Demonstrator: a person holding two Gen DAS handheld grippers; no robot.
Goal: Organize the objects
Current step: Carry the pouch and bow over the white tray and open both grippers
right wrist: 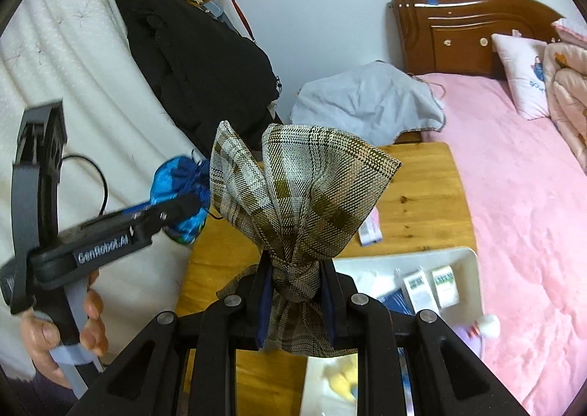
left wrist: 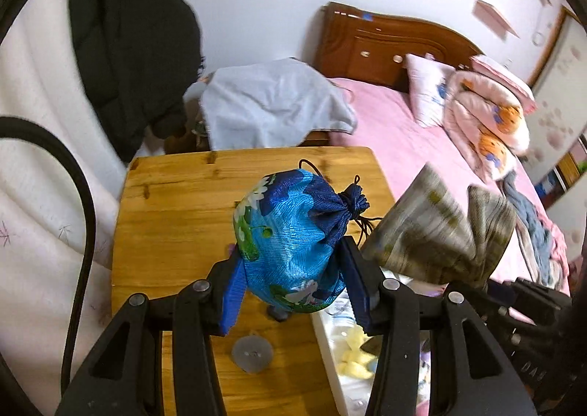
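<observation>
A blue drawstring pouch [left wrist: 290,239] with white flowers hangs above the wooden table [left wrist: 176,203], and my left gripper [left wrist: 293,269] is shut on its body; its tied neck points up and right. A plaid brown-and-cream cloth pouch [right wrist: 304,195] is held up above the table, my right gripper [right wrist: 296,293] shut on its gathered neck with the cloth flaring above. The plaid pouch [left wrist: 440,232] appears blurred at the right of the left wrist view. In the right wrist view the left gripper [right wrist: 176,210] and blue pouch [right wrist: 176,181] sit at the left, held by a hand [right wrist: 62,328].
A white tray [right wrist: 473,269] with small boxes and soft toys lies on the table's right side. A round clear disc [left wrist: 252,353] lies on the wood. A pink bed [right wrist: 513,195], a grey cloth [left wrist: 271,104], a black coat [right wrist: 198,67] and a white curtain surround the table.
</observation>
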